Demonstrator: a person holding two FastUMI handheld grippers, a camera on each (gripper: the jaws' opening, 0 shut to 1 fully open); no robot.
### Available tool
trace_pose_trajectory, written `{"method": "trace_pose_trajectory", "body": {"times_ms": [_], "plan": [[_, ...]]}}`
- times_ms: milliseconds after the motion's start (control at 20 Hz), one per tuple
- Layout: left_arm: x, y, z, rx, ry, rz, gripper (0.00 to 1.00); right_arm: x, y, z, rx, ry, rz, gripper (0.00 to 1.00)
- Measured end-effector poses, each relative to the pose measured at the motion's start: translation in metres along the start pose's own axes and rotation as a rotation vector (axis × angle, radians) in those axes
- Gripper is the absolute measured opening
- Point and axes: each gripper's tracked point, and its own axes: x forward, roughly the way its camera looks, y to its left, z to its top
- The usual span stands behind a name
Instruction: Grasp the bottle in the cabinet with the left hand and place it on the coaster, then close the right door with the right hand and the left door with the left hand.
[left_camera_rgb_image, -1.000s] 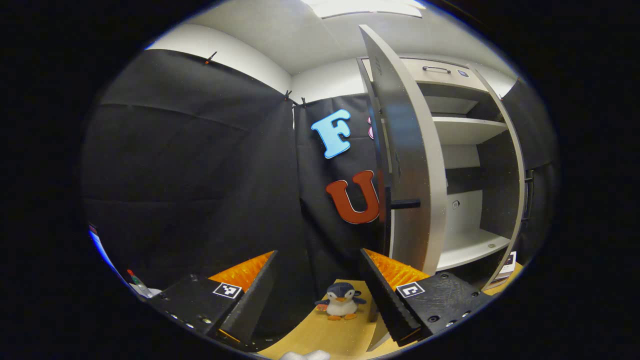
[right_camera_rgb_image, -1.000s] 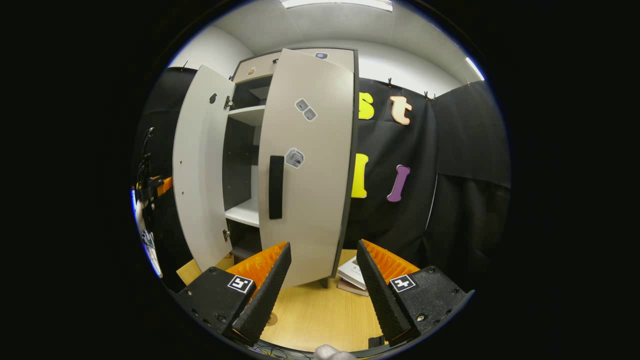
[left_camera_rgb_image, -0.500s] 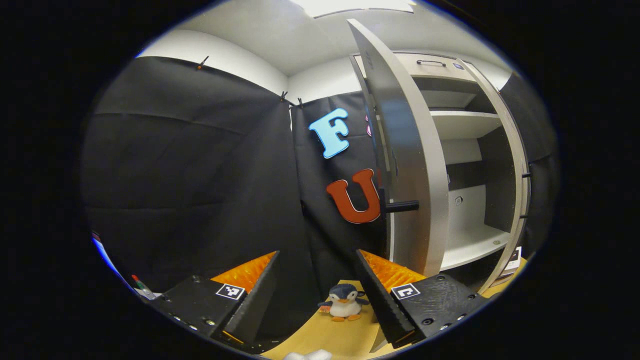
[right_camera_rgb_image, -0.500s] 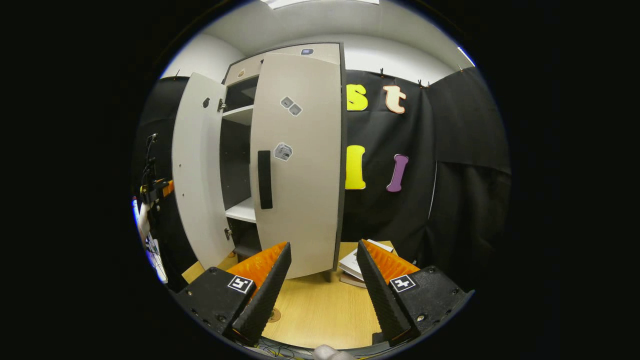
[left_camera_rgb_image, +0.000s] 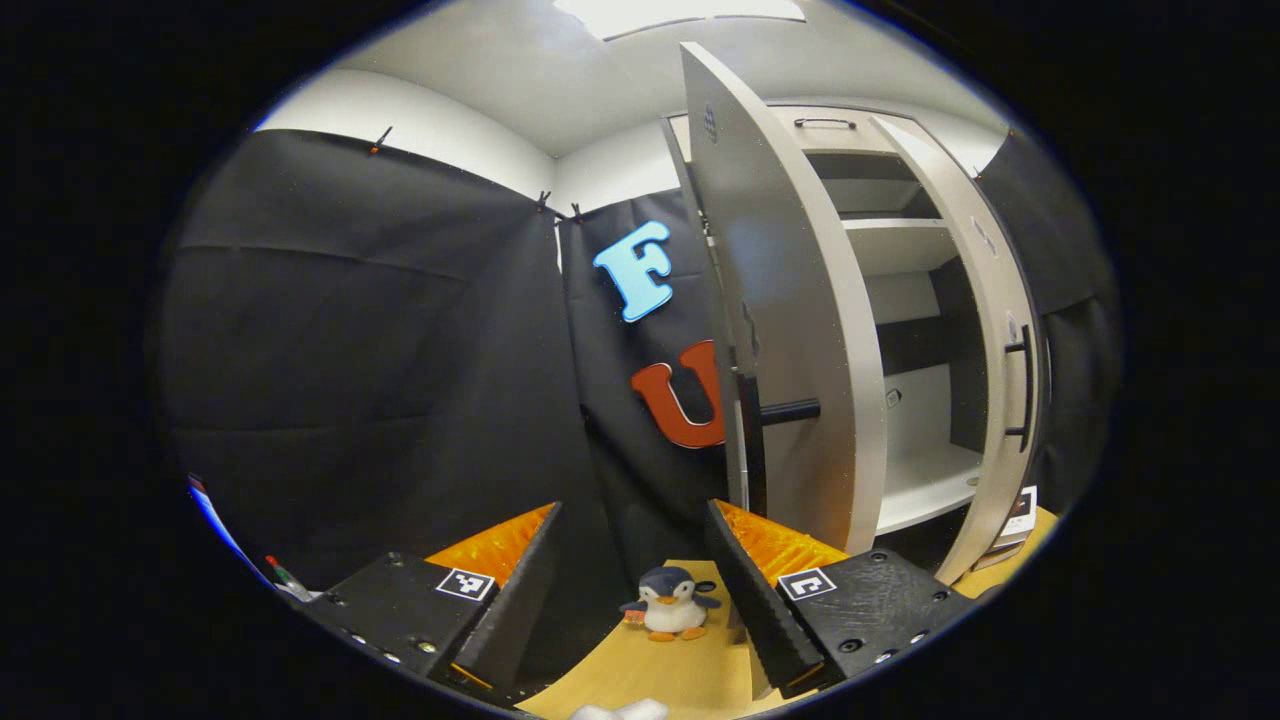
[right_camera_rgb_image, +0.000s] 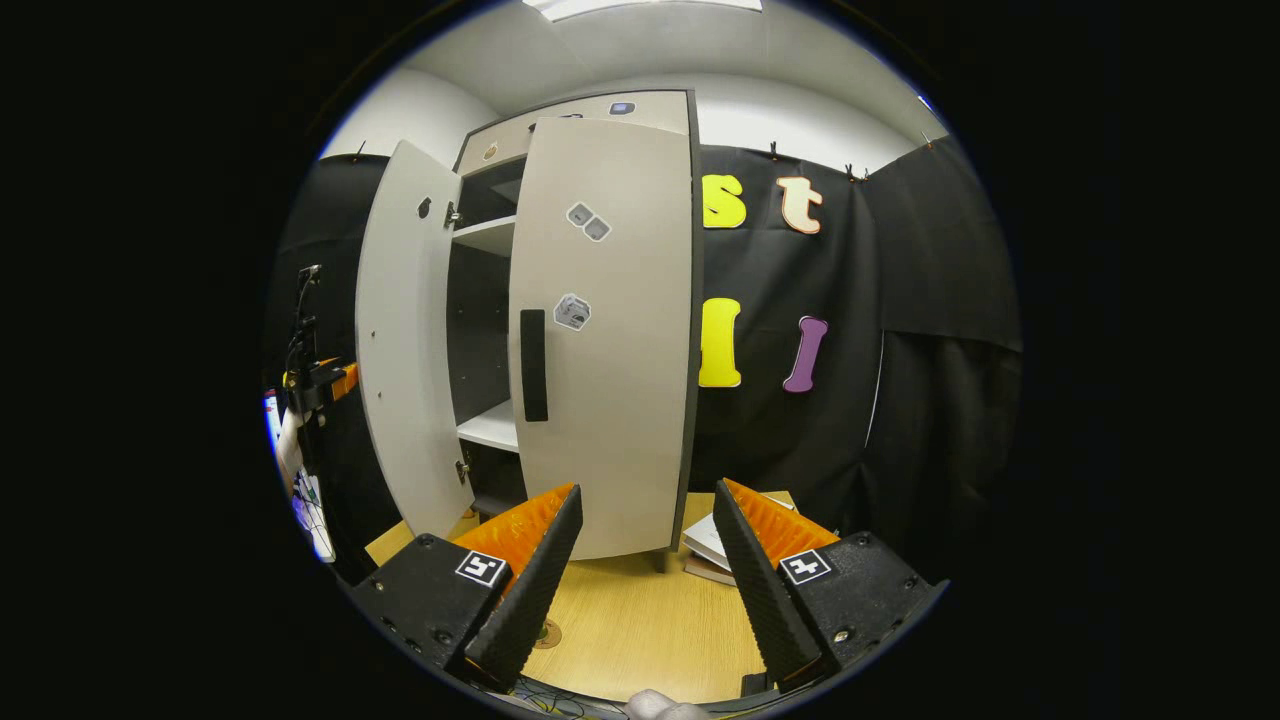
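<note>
Pale grey cabinet (right_camera_rgb_image: 600, 330); tan tabletop (right_camera_rgb_image: 640, 630)

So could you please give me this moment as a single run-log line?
phase: closing doors | right door: nearly shut | left door: open | left hand-held gripper: open, empty | right hand-held gripper: open, empty

The light wooden bench (right_camera_rgb_image: 640, 625) carries a tall pale cabinet (right_camera_rgb_image: 600, 330) that stands on its far part. Just right of the cabinet's foot, toward the bench's far right corner, a small stack of books (right_camera_rgb_image: 705, 545) lies flat on the wood. In the left gripper view a small plush penguin (left_camera_rgb_image: 668, 615) stands upright on the bench (left_camera_rgb_image: 690, 670) near the far edge, left of the cabinet (left_camera_rgb_image: 900, 330). A small round mark (right_camera_rgb_image: 546, 632) shows on the wood near the front edge; what it is cannot be told.
</note>
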Motion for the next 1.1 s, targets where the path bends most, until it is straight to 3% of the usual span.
{"method": "trace_pose_trajectory", "body": {"times_ms": [350,500,700,1100], "plan": [[-0.001,-0.072,0.010,-0.020,-0.030,-0.159,0.87,-0.001,-0.005,0.002,-0.003,-0.003,-0.028,0.82],[-0.001,-0.095,0.008,-0.025,-0.028,-0.207,0.96,-0.006,-0.012,0.006,0.006,-0.011,-0.053,0.82],[-0.002,-0.098,0.009,-0.049,-0.018,-0.213,0.96,-0.017,-0.017,0.006,-0.002,-0.028,-0.083,0.82],[-0.042,-0.114,0.009,-0.066,0.013,-0.262,0.96,-0.020,0.001,0.013,0.016,-0.059,-0.072,0.82]]}}
